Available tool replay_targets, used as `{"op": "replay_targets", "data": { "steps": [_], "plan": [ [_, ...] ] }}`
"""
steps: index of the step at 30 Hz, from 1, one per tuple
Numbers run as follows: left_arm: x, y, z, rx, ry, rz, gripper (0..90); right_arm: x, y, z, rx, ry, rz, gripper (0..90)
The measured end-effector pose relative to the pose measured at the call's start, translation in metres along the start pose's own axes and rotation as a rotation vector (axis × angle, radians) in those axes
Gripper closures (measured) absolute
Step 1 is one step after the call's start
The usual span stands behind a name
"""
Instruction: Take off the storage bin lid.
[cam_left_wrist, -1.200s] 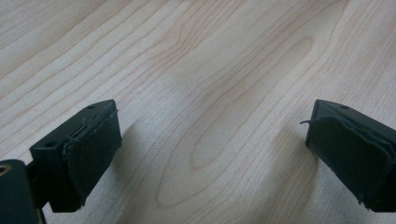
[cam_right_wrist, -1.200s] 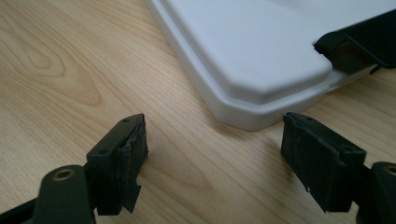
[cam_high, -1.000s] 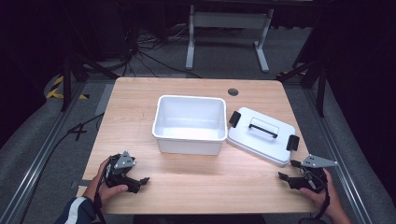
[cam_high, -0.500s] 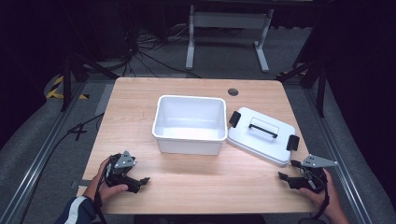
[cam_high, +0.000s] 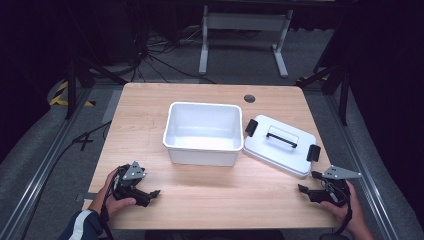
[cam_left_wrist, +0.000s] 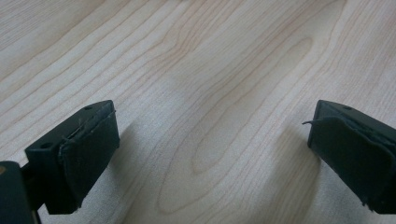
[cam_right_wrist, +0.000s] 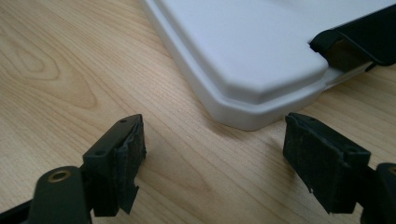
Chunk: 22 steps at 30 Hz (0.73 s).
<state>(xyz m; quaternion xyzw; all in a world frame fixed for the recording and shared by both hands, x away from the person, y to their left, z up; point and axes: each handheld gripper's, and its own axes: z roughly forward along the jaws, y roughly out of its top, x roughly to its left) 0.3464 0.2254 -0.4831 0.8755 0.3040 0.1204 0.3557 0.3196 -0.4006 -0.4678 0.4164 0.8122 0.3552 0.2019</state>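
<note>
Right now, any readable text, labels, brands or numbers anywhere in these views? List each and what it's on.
None: no readable text in any view.
White bin: plain, no label.
White lid with black handle: no marking seen.
Left gripper and right gripper: no print legible.
Yellow-black hazard stripes on the floor: a pattern, no letters.
Table: bare wood grain.

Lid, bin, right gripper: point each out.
lid (cam_high: 272, 148): high view, flat white top near its black handle.
bin (cam_high: 202, 156): high view, front outer wall.
right gripper (cam_right_wrist: 212, 161): right gripper view, midway between its open jaws.
</note>
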Motion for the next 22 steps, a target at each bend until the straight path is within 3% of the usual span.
{"op": "replay_targets", "data": {
  "steps": [22],
  "plan": [
    [0.0014,0.0014,0.0005,0.016,0.001,-0.004,0.0,0.0005,-0.0002,-0.0001,0.001,-0.010,0.005,20.4]
  ]
}}
